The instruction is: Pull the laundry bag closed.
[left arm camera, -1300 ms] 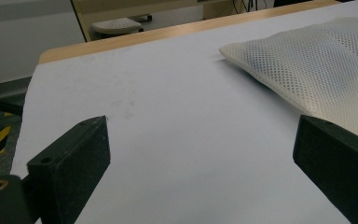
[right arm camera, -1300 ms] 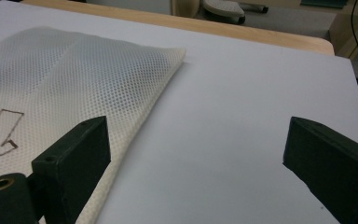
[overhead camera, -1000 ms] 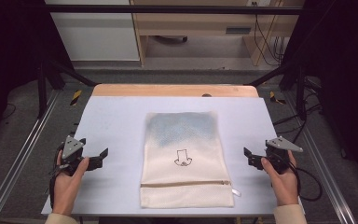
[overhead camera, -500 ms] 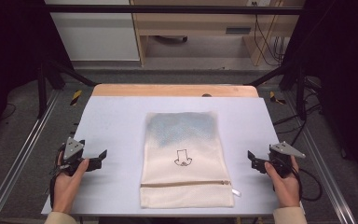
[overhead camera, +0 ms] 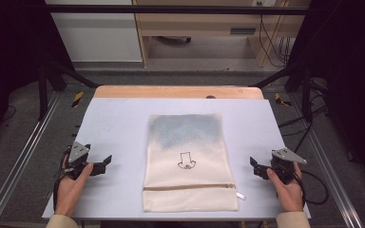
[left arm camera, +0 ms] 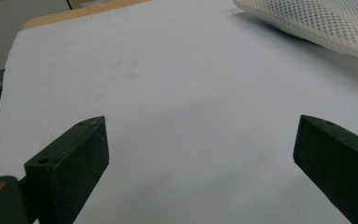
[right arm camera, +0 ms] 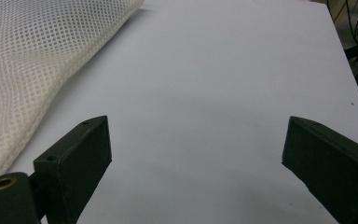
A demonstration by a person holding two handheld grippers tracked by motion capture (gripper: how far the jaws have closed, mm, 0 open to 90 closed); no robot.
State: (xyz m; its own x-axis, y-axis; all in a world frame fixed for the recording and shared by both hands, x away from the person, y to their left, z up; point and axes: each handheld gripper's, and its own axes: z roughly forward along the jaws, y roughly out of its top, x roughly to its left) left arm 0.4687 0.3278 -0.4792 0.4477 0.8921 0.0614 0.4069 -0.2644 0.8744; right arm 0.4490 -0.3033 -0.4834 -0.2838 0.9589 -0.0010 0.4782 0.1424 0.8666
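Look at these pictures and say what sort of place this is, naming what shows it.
Probably a lab or workshop recording station: a white table framed by dark metal rails, loose cables by the far wall, and one mesh laundry bag laid out between two hand-held grippers.

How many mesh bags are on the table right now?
1: the mesh bag lies flat mid-table, between the left gripper and right gripper. Nothing suggests another hidden.

One mesh laundry bag [overhead camera: 188, 161] is counted between the two sets of jaws, carrying one zipper [overhead camera: 190, 186] and one printed arrow mark [overhead camera: 187, 160]. Two grippers are counted: the left gripper [overhead camera: 105, 163] and the right gripper [overhead camera: 254, 166].
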